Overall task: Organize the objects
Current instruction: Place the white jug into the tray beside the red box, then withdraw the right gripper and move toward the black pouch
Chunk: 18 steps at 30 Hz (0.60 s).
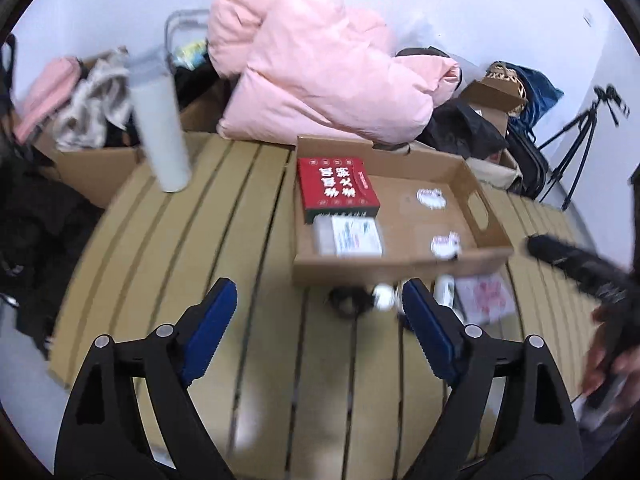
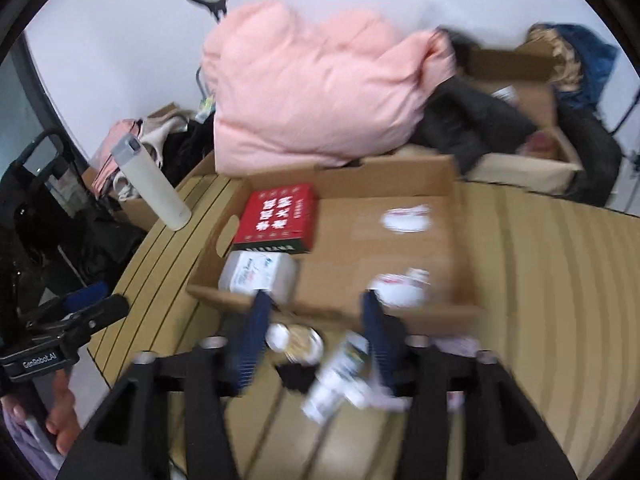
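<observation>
A shallow cardboard tray [image 1: 486, 256] [image 2: 460, 316] on the slatted wooden table holds a red box [image 1: 336, 188] [image 2: 278, 214], a white packet [image 1: 348, 236] [image 2: 258, 272] and two small white items [image 1: 431, 198] [image 1: 445, 245]. In front of the tray lie a white bottle [image 2: 340, 376] [image 1: 444, 290], a small white round item [image 1: 382, 296] [image 2: 277, 336], a round tin [image 2: 302, 344] and a dark item [image 1: 348, 300]. My left gripper [image 1: 318, 312] is open and empty above the table. My right gripper [image 2: 316, 316] is open over these loose items, with the bottle between the fingers.
A tall white flask [image 1: 160, 124] [image 2: 150, 182] stands at the table's far left edge. A pink quilt [image 1: 320, 64] [image 2: 316, 88], cardboard boxes [image 1: 92, 164] with clothes and dark bags crowd the back. A tripod [image 1: 580, 136] stands at right. A pink-printed paper [image 1: 486, 294] lies by the tray.
</observation>
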Tool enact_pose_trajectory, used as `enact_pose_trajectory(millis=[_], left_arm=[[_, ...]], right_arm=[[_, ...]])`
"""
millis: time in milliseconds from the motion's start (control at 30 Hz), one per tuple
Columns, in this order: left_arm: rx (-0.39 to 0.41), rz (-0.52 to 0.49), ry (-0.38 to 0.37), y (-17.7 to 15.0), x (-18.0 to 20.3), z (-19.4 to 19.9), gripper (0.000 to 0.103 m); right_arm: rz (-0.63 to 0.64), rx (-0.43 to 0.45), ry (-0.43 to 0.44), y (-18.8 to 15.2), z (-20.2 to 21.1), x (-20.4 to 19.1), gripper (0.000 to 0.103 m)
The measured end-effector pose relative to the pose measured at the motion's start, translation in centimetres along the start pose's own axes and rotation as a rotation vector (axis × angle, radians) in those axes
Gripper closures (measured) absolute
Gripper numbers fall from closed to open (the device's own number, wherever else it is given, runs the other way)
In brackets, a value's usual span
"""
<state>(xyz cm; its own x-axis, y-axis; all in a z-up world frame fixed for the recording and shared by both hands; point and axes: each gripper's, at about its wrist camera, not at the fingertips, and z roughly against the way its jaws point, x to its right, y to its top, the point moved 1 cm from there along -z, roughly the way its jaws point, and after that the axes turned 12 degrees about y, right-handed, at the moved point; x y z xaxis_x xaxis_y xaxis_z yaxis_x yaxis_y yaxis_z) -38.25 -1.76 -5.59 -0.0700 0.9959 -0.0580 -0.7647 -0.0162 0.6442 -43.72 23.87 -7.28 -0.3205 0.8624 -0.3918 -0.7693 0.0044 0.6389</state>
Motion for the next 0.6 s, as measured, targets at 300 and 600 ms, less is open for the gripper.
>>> enact_pose_trajectory(millis=[300, 600], left_arm=[[0.147, -0.024, 0.081, -6.2, -0.7, 11.3, 0.002], [0.158, -0.044, 0.094, -10.6, 0.2, 16.1, 0.0]], right_arm=[[-0.004, 0.108, -0.123, -8.5, 14.1, 0.4, 0.021], [0.014, 0.161, -0.106, -14.6, 19.1, -2.1, 0.021]])
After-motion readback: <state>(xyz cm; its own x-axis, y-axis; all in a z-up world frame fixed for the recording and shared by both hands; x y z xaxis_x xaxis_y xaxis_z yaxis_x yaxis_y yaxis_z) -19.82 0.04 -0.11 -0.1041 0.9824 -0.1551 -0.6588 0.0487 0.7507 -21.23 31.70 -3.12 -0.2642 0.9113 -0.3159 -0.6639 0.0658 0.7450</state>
